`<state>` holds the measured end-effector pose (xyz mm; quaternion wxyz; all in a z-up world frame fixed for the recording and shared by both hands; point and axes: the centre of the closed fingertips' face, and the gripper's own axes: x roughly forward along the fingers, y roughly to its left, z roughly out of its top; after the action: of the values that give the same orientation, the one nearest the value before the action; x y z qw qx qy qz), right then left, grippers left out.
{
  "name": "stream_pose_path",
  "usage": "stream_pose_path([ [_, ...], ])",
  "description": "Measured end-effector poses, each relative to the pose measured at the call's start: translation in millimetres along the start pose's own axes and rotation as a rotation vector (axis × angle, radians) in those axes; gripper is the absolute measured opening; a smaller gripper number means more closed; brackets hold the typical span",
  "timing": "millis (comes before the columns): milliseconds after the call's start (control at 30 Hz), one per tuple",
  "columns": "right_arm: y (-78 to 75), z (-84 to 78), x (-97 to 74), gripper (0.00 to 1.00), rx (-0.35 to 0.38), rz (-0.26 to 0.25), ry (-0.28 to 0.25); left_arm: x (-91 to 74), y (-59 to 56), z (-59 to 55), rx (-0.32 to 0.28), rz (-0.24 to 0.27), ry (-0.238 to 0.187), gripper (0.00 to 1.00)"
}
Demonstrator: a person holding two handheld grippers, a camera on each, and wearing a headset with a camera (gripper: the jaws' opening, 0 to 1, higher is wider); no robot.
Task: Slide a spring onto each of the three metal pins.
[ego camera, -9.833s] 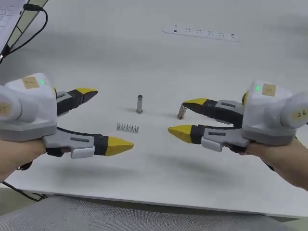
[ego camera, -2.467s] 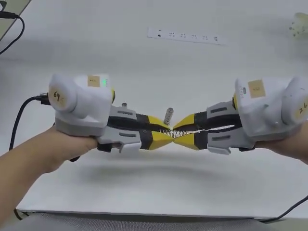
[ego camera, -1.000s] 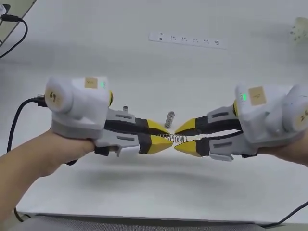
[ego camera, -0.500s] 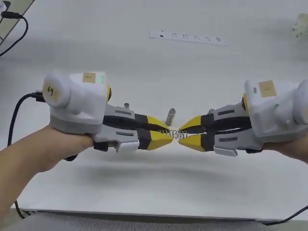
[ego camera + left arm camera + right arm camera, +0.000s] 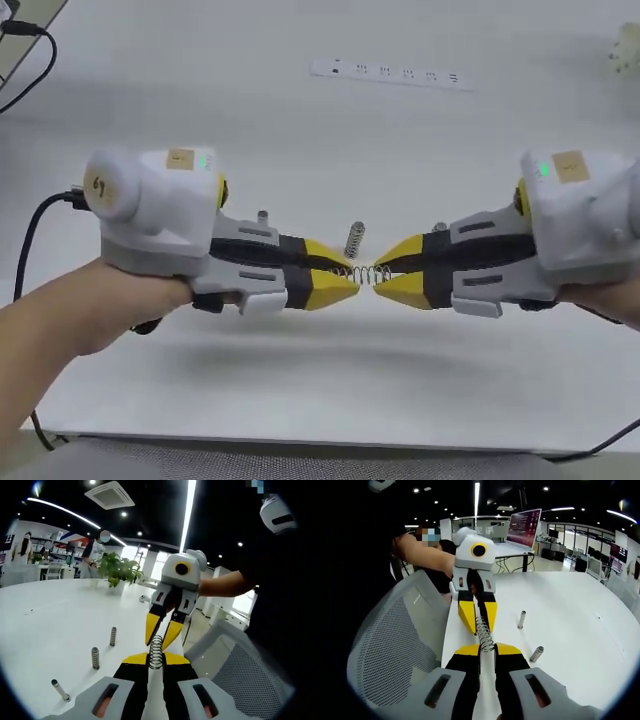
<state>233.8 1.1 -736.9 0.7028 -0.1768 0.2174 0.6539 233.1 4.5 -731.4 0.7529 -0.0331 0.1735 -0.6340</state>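
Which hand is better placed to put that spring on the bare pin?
Probably left. The left gripper and right gripper both pinch the spring, but the bare pin stands nearest the left.

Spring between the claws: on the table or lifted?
Lifted: left gripper and right gripper each pinch one end of the spring, above the table.

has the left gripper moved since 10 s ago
Yes. The left gripper went right: its tips were left of the bare pin, now they're right of it, shut on the spring.
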Motion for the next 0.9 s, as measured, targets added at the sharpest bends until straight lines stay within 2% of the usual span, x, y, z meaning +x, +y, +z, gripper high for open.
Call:
stream_pose_path([
  [133, 0.1, 3.7, -1.2, 0.08, 0.013, 0.002, -0.021, -0.9, 0.4, -0.2, 0.006, 0.001, -0.001, 0.02],
  [233, 1.9, 12.1, -2.5, 0.08, 0.029, 0.015, -0.056, -1.3, 2.6, -7.1, 0.037, 0.015, 0.036, 0.02],
  [267, 1.8, 14.1, -2.4, 0.08, 0.026, 0.013, -0.064, -0.8, 1.9, -6.8, 0.034, 0.014, 0.032, 0.02],
  [400, 2.8, 14.2, -0.2, 0.08, 0.022, 0.016, -0.056, -1.2, 2.4, -7.9, 0.042, 0.020, 0.038, 0.02],
  [533, 3.4, 25.3, 1.5, 0.08, 0.066, 0.020, -0.116, -0.5, 1.4, -10.4, 0.058, 0.021, 0.052, 0.02],
  [633, 4.9, 27.5, 4.5, 0.08, 0.058, 0.022, -0.117, -0.3, 1.5, -12.1, 0.063, 0.025, 0.061, 0.02],
  [800, 6.4, 40.8, 8.7, 0.08, 0.052, 0.018, -0.167, 2.2, -2.4, -12.3, 0.074, 0.023, 0.060, 0.02],
  [900, 7.9, 45.2, 11.7, 0.08, 0.040, 0.016, -0.175, 3.0, -3.1, -12.5, 0.074, 0.024, 0.060, 0.02],
])
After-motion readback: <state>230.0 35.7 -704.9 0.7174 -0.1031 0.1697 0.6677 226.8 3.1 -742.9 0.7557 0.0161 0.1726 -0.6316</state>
